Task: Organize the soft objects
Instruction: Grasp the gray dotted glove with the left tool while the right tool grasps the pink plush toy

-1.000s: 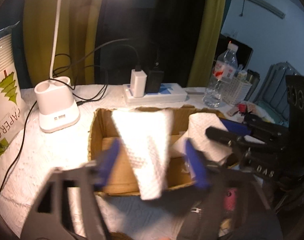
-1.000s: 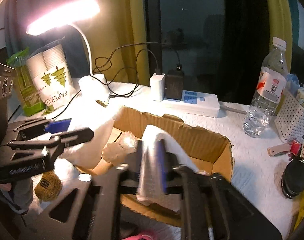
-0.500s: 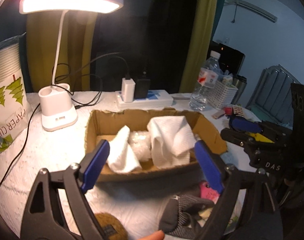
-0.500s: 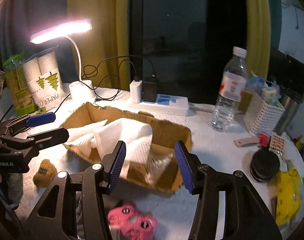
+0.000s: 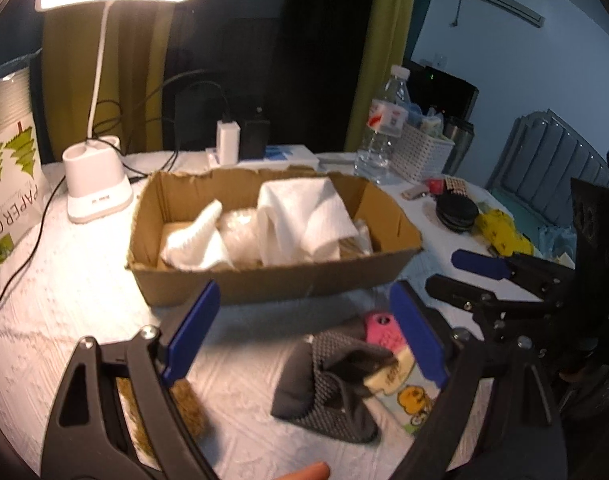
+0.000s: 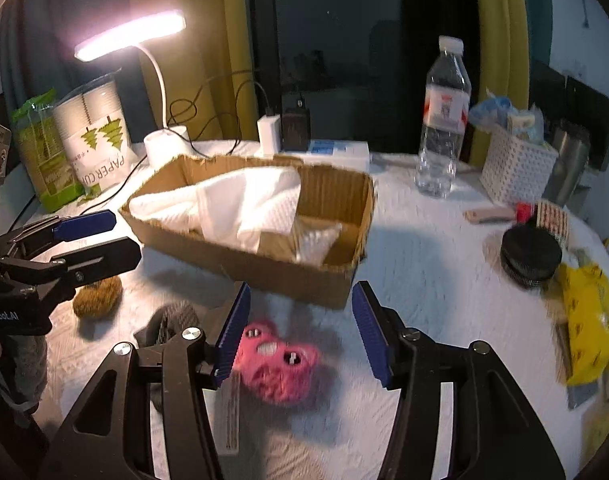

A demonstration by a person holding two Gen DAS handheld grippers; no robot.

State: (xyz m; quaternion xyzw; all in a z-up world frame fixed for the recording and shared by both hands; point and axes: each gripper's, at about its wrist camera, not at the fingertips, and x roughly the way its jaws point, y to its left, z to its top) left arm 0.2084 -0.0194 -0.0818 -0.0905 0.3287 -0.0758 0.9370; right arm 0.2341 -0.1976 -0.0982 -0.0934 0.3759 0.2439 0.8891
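An open cardboard box [image 5: 264, 280] [image 6: 264, 268] holds white towels [image 5: 304, 216] [image 6: 240, 204] and a clear plastic wad [image 5: 240, 232]. In front of it on the white table lie a grey mesh cloth [image 5: 328, 384] [image 6: 168, 320], a pink plush toy [image 6: 276, 364] [image 5: 378, 326] and a brown fuzzy ball [image 6: 98, 296] [image 5: 184, 404]. My left gripper [image 5: 304, 336] is open and empty above the grey cloth. My right gripper [image 6: 300, 332] is open and empty just above the pink toy.
A lit desk lamp [image 5: 96, 192], a paper-cup sleeve [image 6: 96, 140], a power strip with chargers [image 6: 304, 144], a water bottle [image 6: 444, 120], a white basket [image 6: 516, 168], a black round lid [image 6: 530, 252] and a yellow bag [image 6: 588, 320] surround the box.
Both grippers let go of white towels into the box, opened, and drew back toward the table's near side. The towels now lie in the box.
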